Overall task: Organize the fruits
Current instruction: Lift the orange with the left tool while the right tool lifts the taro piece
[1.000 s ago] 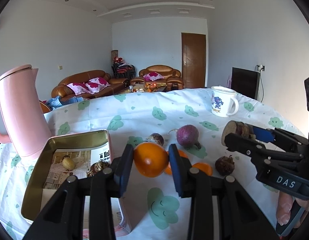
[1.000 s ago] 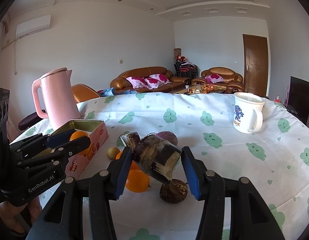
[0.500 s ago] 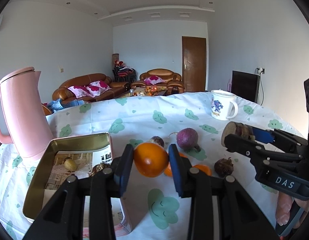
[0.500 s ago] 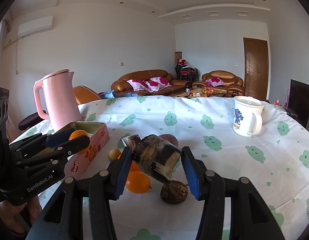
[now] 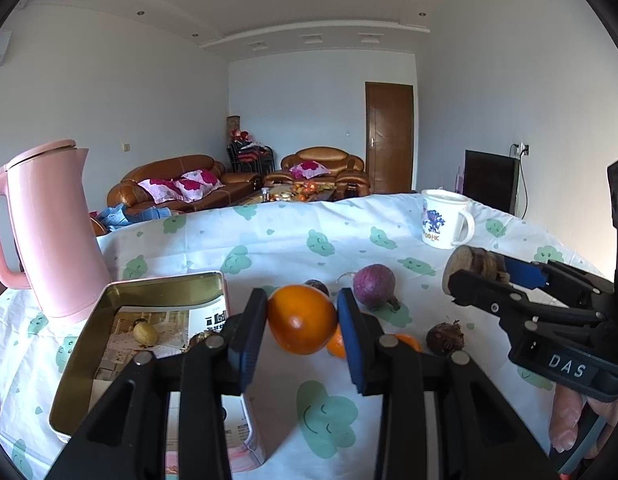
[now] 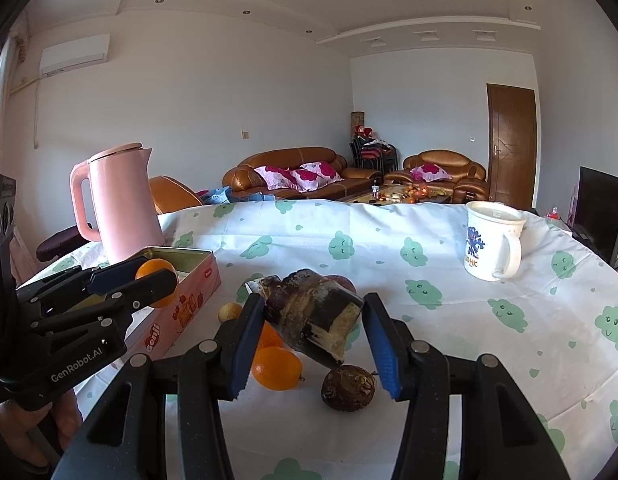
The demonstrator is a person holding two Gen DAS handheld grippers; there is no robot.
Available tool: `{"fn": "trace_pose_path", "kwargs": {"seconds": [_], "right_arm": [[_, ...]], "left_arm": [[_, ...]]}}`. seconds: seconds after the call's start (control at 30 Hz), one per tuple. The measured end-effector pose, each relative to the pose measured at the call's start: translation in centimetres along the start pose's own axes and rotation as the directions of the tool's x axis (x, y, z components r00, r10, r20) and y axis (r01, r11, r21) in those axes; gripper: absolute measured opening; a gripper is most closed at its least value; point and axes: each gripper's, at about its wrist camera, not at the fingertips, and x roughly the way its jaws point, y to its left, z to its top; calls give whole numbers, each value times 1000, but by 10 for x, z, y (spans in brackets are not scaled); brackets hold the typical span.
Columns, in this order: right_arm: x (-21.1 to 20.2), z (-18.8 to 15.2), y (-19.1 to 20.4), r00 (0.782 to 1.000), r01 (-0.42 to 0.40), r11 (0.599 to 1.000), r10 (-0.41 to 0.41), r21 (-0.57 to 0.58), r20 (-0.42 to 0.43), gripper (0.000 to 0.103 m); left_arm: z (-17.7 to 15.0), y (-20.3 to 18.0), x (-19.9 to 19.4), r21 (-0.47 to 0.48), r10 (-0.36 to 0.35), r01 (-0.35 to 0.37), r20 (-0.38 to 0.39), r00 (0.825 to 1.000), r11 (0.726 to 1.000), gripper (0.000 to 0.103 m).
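Observation:
My left gripper [image 5: 302,320] is shut on an orange [image 5: 301,319], held above the table just right of the open tin box [image 5: 93,344]. The box holds a small yellow fruit [image 5: 145,333] and a brown one [image 5: 201,336]. My right gripper [image 6: 313,320] is shut on a dark brown cut root chunk [image 6: 313,322], held over the loose fruit. On the cloth lie a purple round fruit [image 5: 373,290], two oranges [image 6: 276,367], a brown shrivelled fruit [image 6: 348,388] and a small yellow fruit [image 6: 229,312].
A pink kettle [image 5: 53,236] stands behind the box at the left. A white mug [image 6: 491,246] stands at the far right. The table [image 6: 449,320] has a white cloth with green clouds. Sofas and a door lie beyond.
Both grippers have risen slightly with their loads still held; the table objects sit lower in view. Nothing was let go.

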Motion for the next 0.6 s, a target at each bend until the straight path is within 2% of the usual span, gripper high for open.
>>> {"fn": "trace_pose_path", "kwargs": {"seconds": [0.6], "right_arm": [[-7, 0, 3, 999, 3, 1000, -2, -19, 37, 52]], "left_arm": [[-4, 0, -14, -15, 11, -10, 54, 998, 1000, 37]]}}
